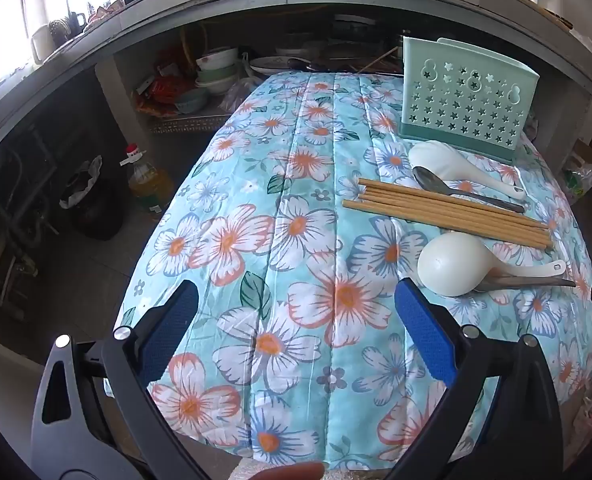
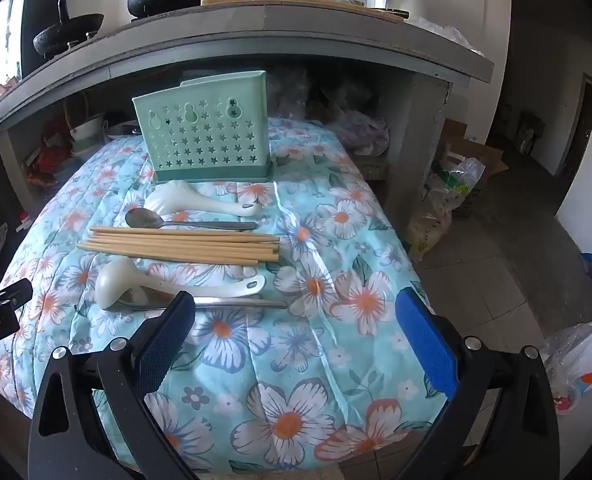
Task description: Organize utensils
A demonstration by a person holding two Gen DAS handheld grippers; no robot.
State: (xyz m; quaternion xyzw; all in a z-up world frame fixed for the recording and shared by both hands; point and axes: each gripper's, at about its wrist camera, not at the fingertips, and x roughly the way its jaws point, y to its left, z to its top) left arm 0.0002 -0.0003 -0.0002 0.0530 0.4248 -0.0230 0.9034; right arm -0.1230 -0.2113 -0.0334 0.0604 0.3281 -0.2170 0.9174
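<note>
A green perforated utensil holder (image 1: pixel 461 100) (image 2: pixel 208 136) stands at the far end of a floral-clothed table (image 1: pixel 296 240) (image 2: pixel 335 320). In front of it lie a white rice paddle (image 2: pixel 200 202) (image 1: pixel 455 168), a metal spoon (image 2: pixel 184 222) (image 1: pixel 455 190), several wooden chopsticks (image 2: pixel 184 244) (image 1: pixel 447 212), a white ladle (image 2: pixel 168 282) (image 1: pixel 467 266) and a second metal spoon (image 2: pixel 232 303) partly under it. My left gripper (image 1: pixel 296 308) is open and empty, left of the utensils. My right gripper (image 2: pixel 296 312) is open and empty, just short of the near spoon.
A grey counter (image 2: pixel 256 28) with pots, bottles and an appliance overhangs the table's far end. Bowls and bags sit on shelves under it. An oil bottle (image 1: pixel 146 182) and a dark bin (image 1: pixel 92 208) stand on the floor at left. Bags (image 2: pixel 447 200) lie at right.
</note>
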